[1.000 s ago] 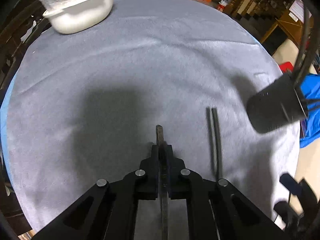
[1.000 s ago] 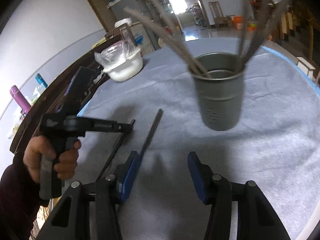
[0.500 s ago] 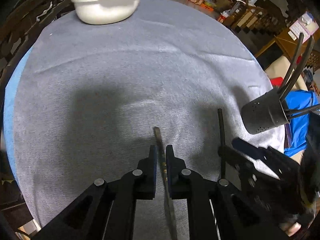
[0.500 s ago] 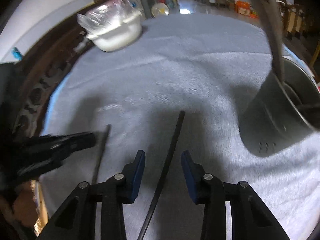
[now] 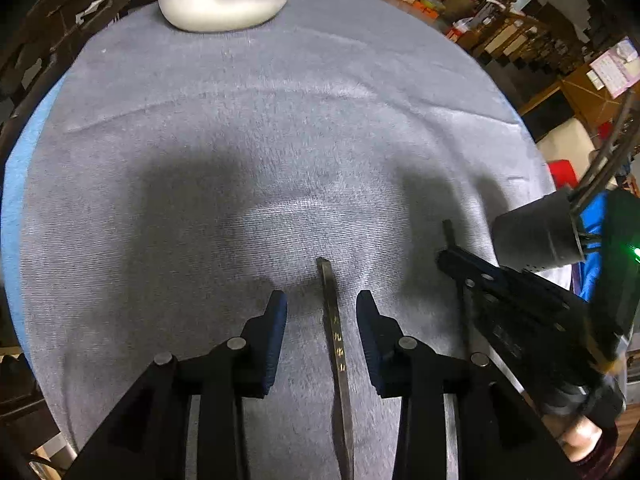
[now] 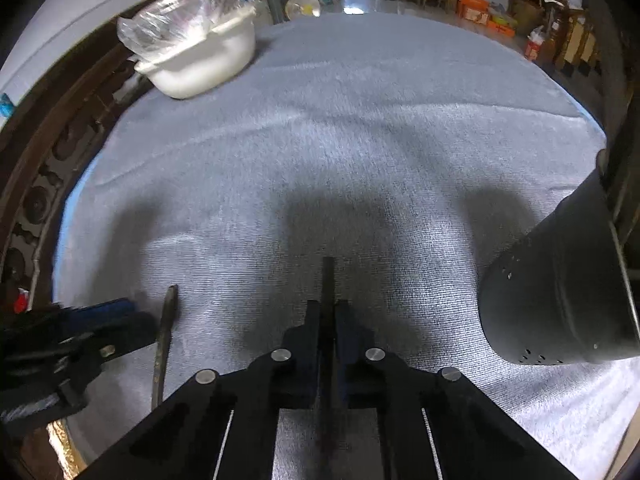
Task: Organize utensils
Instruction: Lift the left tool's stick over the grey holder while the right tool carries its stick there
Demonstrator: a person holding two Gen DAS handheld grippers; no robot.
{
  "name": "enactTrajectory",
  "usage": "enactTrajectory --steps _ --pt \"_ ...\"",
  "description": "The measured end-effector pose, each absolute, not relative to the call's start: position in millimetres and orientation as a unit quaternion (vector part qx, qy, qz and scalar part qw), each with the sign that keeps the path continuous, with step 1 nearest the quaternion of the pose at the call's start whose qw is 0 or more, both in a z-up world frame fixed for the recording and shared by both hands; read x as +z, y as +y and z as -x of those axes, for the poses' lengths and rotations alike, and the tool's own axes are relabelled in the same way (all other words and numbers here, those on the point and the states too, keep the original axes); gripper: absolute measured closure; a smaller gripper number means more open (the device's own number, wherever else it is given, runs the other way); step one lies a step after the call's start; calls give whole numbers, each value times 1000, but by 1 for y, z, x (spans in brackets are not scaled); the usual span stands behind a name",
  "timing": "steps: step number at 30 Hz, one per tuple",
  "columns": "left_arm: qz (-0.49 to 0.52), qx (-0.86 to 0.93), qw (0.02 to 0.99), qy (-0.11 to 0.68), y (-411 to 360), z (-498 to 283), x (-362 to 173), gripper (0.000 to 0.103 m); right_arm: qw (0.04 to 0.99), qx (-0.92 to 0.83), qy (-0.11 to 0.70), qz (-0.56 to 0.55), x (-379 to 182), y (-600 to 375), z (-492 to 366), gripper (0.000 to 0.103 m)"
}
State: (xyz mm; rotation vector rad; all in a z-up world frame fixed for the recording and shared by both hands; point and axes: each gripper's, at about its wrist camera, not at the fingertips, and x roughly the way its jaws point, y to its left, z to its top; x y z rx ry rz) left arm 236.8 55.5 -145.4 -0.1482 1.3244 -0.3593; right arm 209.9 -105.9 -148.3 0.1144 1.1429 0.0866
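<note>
- Grey cloth (image 5: 280,128) covers a round table, with a strip of blue (image 5: 12,168) showing along its left edge in both wrist views.
- Beyond the far edge lies a cluttered room with wooden furniture and orange boxes on the floor.
- A white bowl (image 6: 200,64) with crinkled plastic wrap over it stands at the far left, close to the table edge and well apart from everything else.
- The wide middle of the cloth lies bare, with only soft shadows on it.
- The left gripper (image 5: 322,304) points down at the near side; its jaws have just been opening and now stand apart.
- A dark chopstick (image 5: 336,344) with gold marks lies flat on the cloth between those jaws, touching neither pad.
- The right gripper (image 6: 328,312) has just been closing, and its jaws now clamp a second chopstick (image 6: 328,276), whose tip reaches out past the pads over the cloth.
- In the left wrist view that gripper (image 5: 452,258) sits just to the right, near the table's right edge.
- A dark metal utensil holder (image 6: 560,292) with small holes near its base stands at the right, near the edge, with more sticks (image 5: 600,168) leaning out of it.
- The holder is near the right gripper but apart from it.
</note>
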Motion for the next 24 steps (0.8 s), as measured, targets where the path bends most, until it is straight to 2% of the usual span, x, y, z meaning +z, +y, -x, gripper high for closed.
enactTrajectory --steps 1,2,3,5,11,24 --pt "67 -162 770 613 52 -238 -148 71 844 48 531 -57 -145 -109 -206 96" --pt "62 -156 768 617 50 -240 -151 82 850 52 521 -58 -139 -111 -201 96" --pt "57 -151 768 620 47 -241 -155 89 855 57 511 -60 -133 -113 -196 96" --pt "47 -146 774 614 44 -241 -155 94 870 78 481 -69 -118 -119 -182 96" --pt "57 -127 797 587 47 -232 -137 97 903 131 397 -97 -76 -133 -145 96" --pt "54 -152 890 425 44 -173 8 97 946 155 252 -133 4 -166 -81 96"
